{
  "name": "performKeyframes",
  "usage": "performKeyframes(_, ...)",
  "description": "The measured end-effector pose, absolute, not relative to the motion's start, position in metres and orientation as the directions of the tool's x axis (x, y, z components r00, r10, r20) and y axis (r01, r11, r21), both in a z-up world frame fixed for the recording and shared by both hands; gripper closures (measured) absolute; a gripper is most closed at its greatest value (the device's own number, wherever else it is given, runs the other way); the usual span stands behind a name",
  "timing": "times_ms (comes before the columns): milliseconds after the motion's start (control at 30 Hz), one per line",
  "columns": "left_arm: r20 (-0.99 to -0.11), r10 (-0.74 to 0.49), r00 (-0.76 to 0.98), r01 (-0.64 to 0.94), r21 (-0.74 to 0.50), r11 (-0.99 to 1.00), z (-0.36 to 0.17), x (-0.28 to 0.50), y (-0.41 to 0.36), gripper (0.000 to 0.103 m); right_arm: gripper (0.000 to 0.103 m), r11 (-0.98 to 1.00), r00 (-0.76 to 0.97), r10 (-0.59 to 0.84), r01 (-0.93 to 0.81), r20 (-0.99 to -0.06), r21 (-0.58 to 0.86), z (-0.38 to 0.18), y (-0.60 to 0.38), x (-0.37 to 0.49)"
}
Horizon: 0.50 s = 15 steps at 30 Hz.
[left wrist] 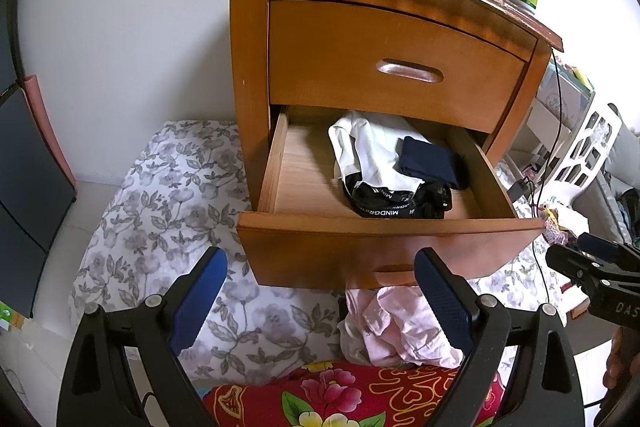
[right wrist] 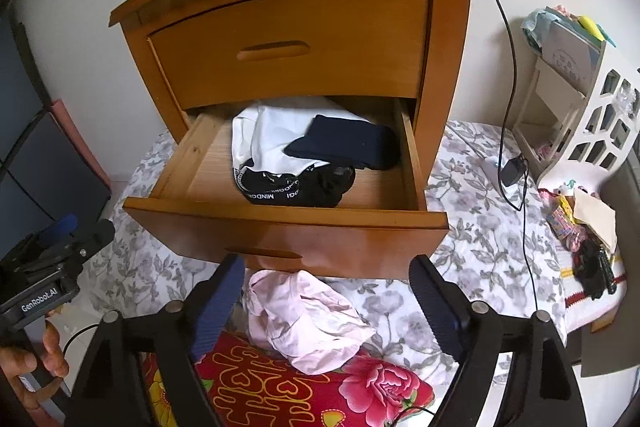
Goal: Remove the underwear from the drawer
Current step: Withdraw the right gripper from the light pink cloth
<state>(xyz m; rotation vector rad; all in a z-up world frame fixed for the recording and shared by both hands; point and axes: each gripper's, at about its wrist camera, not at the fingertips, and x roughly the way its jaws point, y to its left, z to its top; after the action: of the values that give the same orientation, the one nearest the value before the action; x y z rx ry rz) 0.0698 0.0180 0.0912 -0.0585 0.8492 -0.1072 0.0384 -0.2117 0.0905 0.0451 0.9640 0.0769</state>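
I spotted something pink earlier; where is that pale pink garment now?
In both wrist views the pale pink garment lies crumpled on the floral sheet, just below the open drawer, overlapping the red pillow.

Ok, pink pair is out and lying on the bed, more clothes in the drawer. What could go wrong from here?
The black underwear lies partly under the white garment and beside the navy one, so a grab may drag those out too. The open drawer overhangs the pink underwear; the open right gripper could bump its front when reaching in.

Crumpled pink underwear point(right wrist: 304, 319) on floral bedding, below open wooden drawer point(right wrist: 288, 227)
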Motion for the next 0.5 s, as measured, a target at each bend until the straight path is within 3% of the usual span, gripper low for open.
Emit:
performKeyframes(167, -0.752, -0.119, 0.648, 0.072, -0.095, 0.993, 0.0898, 0.0713, 0.0163, 0.008, 0.001, 0.996, 0.573, 0.084, -0.042, -0.815, 0.073, 0.0897, -0.2136, 0.0381)
performKeyframes(500, -0.749, -0.115, 0.652, 0.080, -0.083, 0.993, 0.0849, 0.0759, 0.0089, 0.008, 0.000, 0.997, 0.589, 0.072, -0.021, -0.805, 0.074, 0.0891, -0.2199, 0.0388)
